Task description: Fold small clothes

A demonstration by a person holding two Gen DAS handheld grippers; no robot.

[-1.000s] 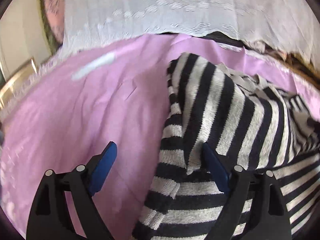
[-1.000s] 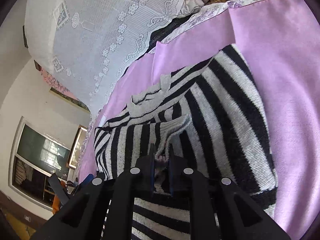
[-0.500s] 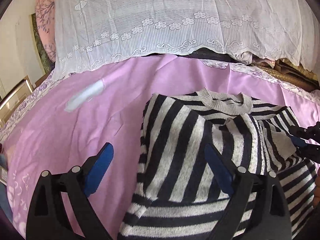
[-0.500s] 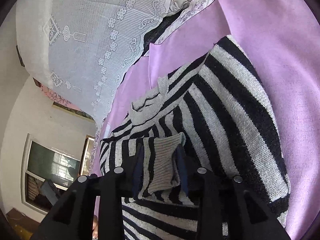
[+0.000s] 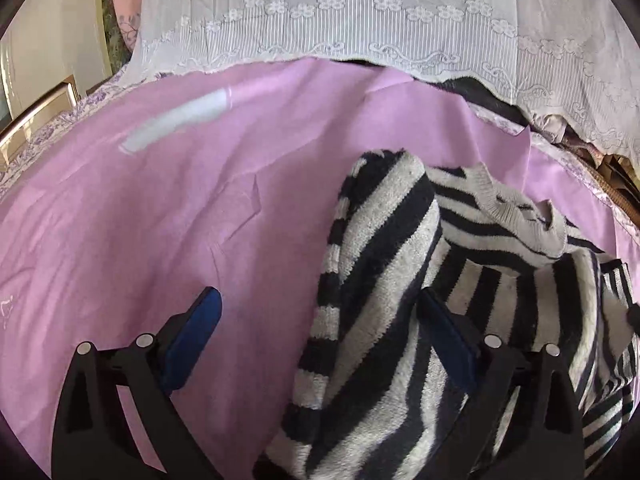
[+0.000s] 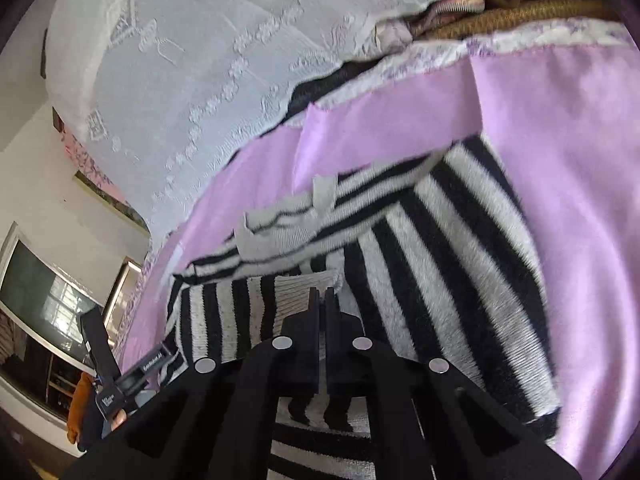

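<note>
A black-and-grey striped knit sweater (image 5: 400,280) lies on a pink sheet (image 5: 160,220), its grey collar (image 5: 516,216) toward the back. My left gripper (image 5: 320,316) is open, with the sweater's folded left edge bunched between its blue pads (image 5: 200,320). In the right wrist view the sweater (image 6: 460,240) spreads ahead, collar (image 6: 280,224) at the left. My right gripper (image 6: 320,300) is shut, its tips just over the grey ribbed sleeve cuff (image 6: 296,292); I cannot tell whether any cloth is pinched.
A white lace cloth (image 5: 380,20) hangs over stacked bedding at the back. A white strip (image 5: 176,120) lies on the sheet at the far left. A woven mat edge (image 6: 520,16) shows at the back right. A window and furniture (image 6: 40,312) stand off to the left.
My right gripper has closed from slightly open around the sleeve cuff to shut. My left gripper has moved down and closer to the sweater's left edge, staying open.
</note>
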